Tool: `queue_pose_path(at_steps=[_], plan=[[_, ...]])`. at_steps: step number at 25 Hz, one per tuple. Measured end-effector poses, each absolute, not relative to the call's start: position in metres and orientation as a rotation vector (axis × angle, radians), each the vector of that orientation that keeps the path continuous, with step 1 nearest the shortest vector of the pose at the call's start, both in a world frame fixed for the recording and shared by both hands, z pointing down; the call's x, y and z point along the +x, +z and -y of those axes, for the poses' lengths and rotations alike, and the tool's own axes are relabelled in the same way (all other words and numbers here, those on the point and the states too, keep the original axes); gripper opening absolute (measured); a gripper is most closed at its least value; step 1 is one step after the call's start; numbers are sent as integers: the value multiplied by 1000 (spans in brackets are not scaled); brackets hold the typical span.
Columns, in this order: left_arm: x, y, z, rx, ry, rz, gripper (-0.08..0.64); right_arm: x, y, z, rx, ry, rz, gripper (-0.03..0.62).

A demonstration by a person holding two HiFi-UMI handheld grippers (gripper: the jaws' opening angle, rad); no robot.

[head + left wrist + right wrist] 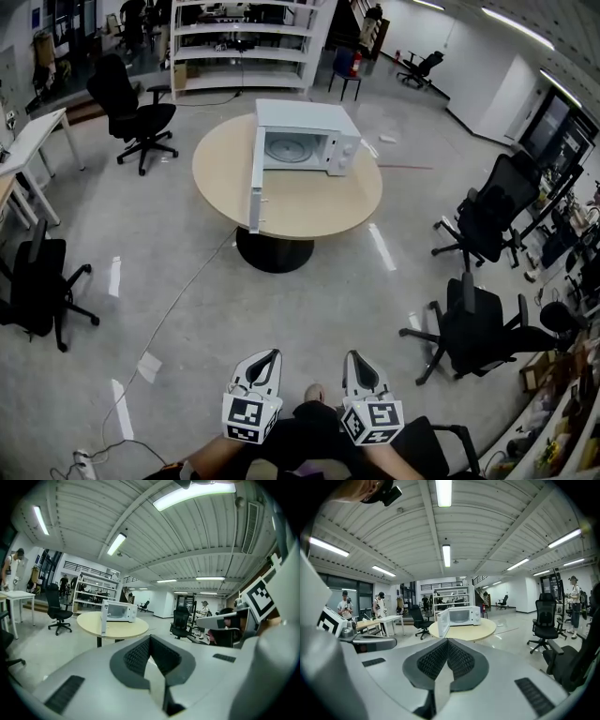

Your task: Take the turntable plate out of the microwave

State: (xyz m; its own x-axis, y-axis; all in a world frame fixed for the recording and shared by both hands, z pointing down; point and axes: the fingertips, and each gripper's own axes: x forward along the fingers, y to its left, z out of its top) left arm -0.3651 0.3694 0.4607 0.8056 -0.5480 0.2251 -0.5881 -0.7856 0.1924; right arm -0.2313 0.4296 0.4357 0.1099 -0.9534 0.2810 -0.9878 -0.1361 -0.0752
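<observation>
A white microwave (305,136) stands on a round wooden table (281,202), its door (255,178) swung open to the left. Inside it lies the glass turntable plate (285,147). The microwave (119,611) also shows far ahead in the left gripper view, and the microwave (461,616) likewise in the right gripper view. My left gripper (273,355) and right gripper (352,356) are held low and close to my body, well short of the table, side by side. Both are shut with nothing between the jaws. The left gripper (150,638) and right gripper (447,641) point towards the table.
Black office chairs stand around: one at far left (136,112), one at near left (37,281), two at right (487,220) (473,328). A cable (169,309) runs across the floor to the table base. White shelving (244,42) stands behind. People stand at desks (344,604).
</observation>
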Motion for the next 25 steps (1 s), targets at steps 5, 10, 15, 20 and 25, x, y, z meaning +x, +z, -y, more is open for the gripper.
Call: queue_pose_path(at_steps=[5,10,15,20,25], plan=[[-342,467,-353,2740,265,872,47,-208,448,-410,2232,432,1977,15],[-309,471,-318,2713,290,912,48,-172,451,-373,2225,436,2012,15],[-258,469,-284,2678,289,939,46,-116,463,-336,2214,491,2031,15],[-212,470,-251,2641,317,997,47,-61,470,-297,2184,524,2065,15],[-165,463,-229,2617,333,1064,46,-11,468,-266,2137,534,2137,15]])
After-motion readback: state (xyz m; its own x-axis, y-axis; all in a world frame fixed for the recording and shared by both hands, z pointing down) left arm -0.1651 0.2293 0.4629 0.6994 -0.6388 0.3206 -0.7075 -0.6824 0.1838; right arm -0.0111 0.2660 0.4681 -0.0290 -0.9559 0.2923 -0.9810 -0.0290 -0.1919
